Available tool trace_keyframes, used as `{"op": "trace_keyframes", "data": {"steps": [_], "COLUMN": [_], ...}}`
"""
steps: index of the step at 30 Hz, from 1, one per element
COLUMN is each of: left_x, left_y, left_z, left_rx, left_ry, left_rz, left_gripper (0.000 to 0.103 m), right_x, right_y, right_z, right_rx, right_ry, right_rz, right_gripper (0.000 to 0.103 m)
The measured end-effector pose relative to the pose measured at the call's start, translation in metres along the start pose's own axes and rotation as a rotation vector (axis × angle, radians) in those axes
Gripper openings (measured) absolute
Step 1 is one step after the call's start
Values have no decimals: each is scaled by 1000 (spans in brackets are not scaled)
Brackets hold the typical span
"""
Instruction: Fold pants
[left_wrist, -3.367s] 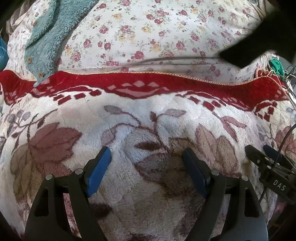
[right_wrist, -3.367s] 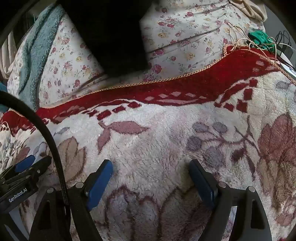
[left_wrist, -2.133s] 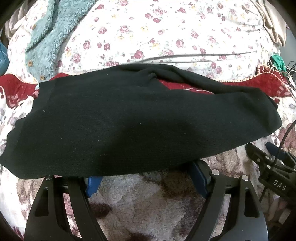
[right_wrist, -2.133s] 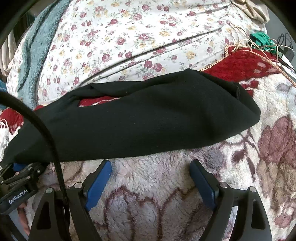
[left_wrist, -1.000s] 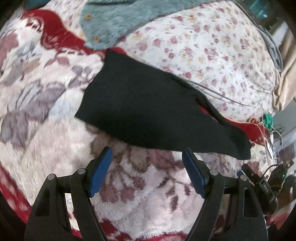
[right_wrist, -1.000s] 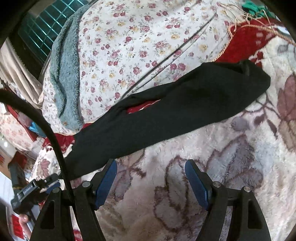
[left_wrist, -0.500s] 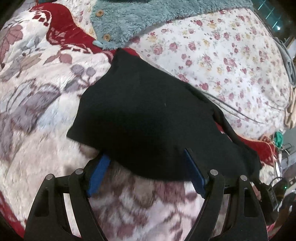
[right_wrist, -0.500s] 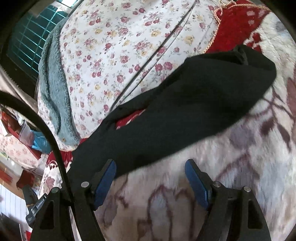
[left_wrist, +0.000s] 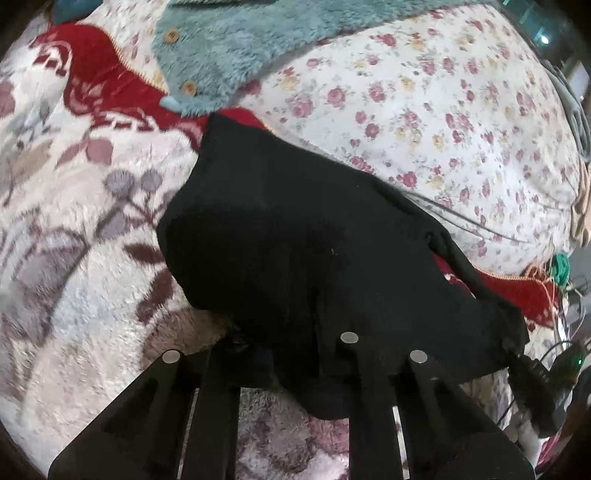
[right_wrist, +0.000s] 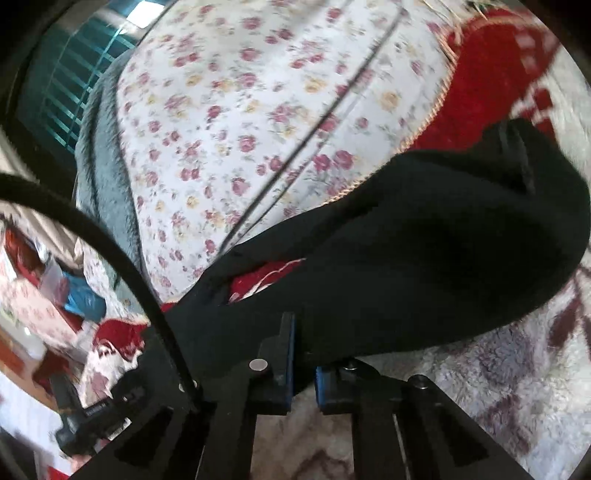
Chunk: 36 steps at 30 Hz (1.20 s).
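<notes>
Both hand-held grippers closed since before, pinching pants (left_wrist: 314, 240) near edge.

1. The left gripper's (left_wrist: 295, 354) fingertips are buried under the near edge of the pants (left_wrist: 314, 243), so its pads cannot be seen.
2. Ahead of the right gripper (right_wrist: 303, 363), the quilt (right_wrist: 258, 110) is smeared by motion blur.
3. Far left of the right gripper, the clutter (right_wrist: 40, 280) is too blurred to identify.
4. The blanket (left_wrist: 74, 229) runs off the left view's edge.
</notes>
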<state>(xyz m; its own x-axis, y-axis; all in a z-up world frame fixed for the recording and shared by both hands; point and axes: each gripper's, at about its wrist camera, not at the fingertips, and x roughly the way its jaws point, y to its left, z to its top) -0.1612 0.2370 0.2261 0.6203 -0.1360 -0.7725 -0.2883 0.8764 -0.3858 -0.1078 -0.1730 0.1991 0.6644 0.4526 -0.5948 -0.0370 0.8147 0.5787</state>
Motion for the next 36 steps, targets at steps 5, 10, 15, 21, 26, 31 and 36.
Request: {"op": "trace_keyframes", "data": {"steps": [5,10,15,21,26,31,36], "left_x": [-25,-59,-89,-88,-74,-86,-107], "left_y": [7,32,68,107,112,118,125], "left_z": [11,20,12,-3,-19,-12,-15], "left_rx": [26,39,41,12,18,-23,-38], "left_ry": [-18,-31,-66,-22,-19,-17,-72], "left_rz": [-13,-14,52,107,137,150,198], "left_gripper": [12,12,12,12,18,32,38], "right_x": [-11,-26,-26,0,5,-29,-73], "right_y": [10,38,74,97,80,65,11], "right_z": [-6,-27,-69,-116,-118,-103,-78], "right_rx": [8,-20,-48,-76,8,-33,71], "right_ry": [3,26,106,193,214,156,80], "right_rz": [34,76,156,159,198,150,18], "right_gripper": [7,7,7,7,11,46,47]}}
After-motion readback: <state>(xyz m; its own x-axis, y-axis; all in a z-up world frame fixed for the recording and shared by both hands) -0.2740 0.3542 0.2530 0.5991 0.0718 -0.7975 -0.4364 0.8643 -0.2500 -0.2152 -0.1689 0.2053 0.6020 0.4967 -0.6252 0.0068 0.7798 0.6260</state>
